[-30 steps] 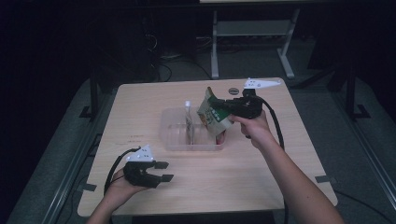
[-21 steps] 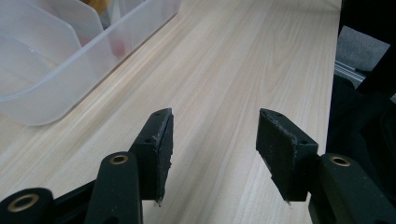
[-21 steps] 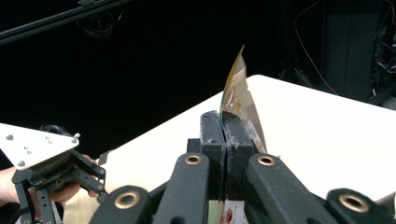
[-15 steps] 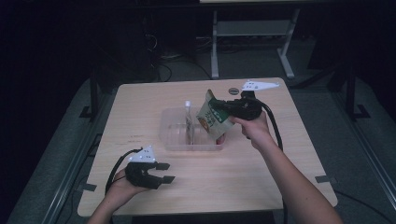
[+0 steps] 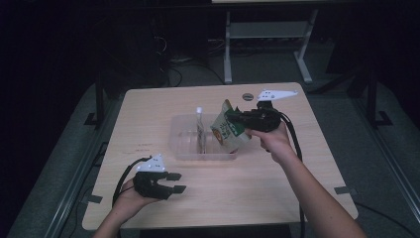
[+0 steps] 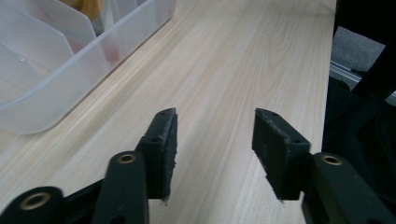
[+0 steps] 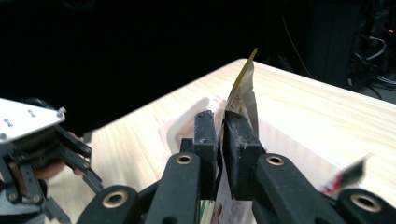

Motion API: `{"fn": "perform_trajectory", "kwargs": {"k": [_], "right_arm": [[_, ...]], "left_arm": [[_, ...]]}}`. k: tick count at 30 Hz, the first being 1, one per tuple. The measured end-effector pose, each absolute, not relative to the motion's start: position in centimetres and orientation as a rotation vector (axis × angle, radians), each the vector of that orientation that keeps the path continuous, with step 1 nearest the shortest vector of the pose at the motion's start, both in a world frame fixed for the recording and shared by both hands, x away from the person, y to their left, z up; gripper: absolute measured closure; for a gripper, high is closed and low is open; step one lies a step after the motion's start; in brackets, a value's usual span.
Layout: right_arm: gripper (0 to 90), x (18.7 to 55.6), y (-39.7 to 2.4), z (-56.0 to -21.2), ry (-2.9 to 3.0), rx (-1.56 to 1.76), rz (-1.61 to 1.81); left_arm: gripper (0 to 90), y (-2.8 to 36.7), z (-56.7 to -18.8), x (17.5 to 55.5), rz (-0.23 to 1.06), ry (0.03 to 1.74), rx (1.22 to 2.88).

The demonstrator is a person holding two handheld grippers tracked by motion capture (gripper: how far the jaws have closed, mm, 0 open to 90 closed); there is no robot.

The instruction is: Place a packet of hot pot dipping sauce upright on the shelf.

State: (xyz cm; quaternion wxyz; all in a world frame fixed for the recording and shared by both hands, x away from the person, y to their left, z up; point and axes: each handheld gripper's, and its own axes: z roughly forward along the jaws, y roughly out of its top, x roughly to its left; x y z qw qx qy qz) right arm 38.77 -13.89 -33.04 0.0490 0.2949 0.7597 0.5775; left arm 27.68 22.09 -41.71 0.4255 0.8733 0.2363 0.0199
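Right gripper [image 5: 237,119] jaws clenched on the top edge of a packet [image 5: 229,133], a green and cream snack pouch. In the high view the packet hangs tilted over the right end of the bin [image 5: 184,151], a clear plastic tub with dividers near the middle of the counter [image 5: 297,183]. Its lower corner appears to be at or just inside the bin's rim; contact with the bin cannot be told. In the right gripper view the packet [image 7: 243,95] is pinched flat between the pads and rises above them, with the bin [image 7: 299,144] below.

A bottle [image 5: 199,128] with a white cap stands upright in the bin, left of the packet.

Left gripper [image 5: 166,182] rests near the front left of the counter, jaws released and holding nothing, well apart from the bin. The left gripper view shows bare wood between the pads and a corner of the bin [image 6: 51,93] at upper left.

Step in hand, as judged: carrying the packet at the bin's right compartment, either placing it in or drawing it out; direction not determinable.

Next move calls for: a steady vertical path clear of the divider and the bottle, with the pinch kept firm until the packet is seated or clear. The bin is light, so the left gripper may need to steady it.
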Motion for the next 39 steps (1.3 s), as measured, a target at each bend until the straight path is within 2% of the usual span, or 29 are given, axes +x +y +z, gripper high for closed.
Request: {"fn": "perform_trajectory", "kwargs": {"k": [6,7,11,12,15,19,24,26,28,39], "right_arm": [[84.6,38.3,-15.2,-32.4,2.318,0.885,1.734],[84.6,38.2,-15.3,-32.4,2.323,0.888,1.728],[82.2,38.1,-15.6,-32.3,2.332,0.89,1.724],[82.3,38.1,-15.6,-32.3,2.334,0.892,1.719],[89.6,38.1,-15.5,-32.5,2.354,0.885,1.711],[89.7,38.2,-15.4,-32.4,2.346,0.877,1.726],[88.7,38.0,-15.4,-32.7,2.355,0.872,1.731],[81.2,37.6,-15.6,-32.9,2.356,0.863,1.719],[78.0,37.3,-15.8,-33.0,2.363,0.853,1.708],[55.6,33.9,-18.3,-34.0,2.413,0.786,1.584]], "left_arm": [[58.3,22.0,-41.4,27.8,0.072,0.591,2.182],[62.2,21.9,-41.1,27.9,0.091,0.601,2.167],[88.2,21.3,-39.5,28.7,0.124,0.6,2.109],[89.7,21.0,-39.0,29.0,0.137,0.599,2.102],[89.8,19.5,-37.7,30.0,0.175,0.572,2.096],[89.8,16.8,-36.2,31.5,0.214,0.523,2.084],[89.8,15.1,-36.0,32.0,0.194,0.494,2.091],[89.7,15.0,-36.2,31.9,0.181,0.485,2.106],[89.2,15.1,-36.5,31.8,0.16,0.497,2.111],[68.1,16.3,-38.1,31.2,0.105,0.554,2.166]]}}
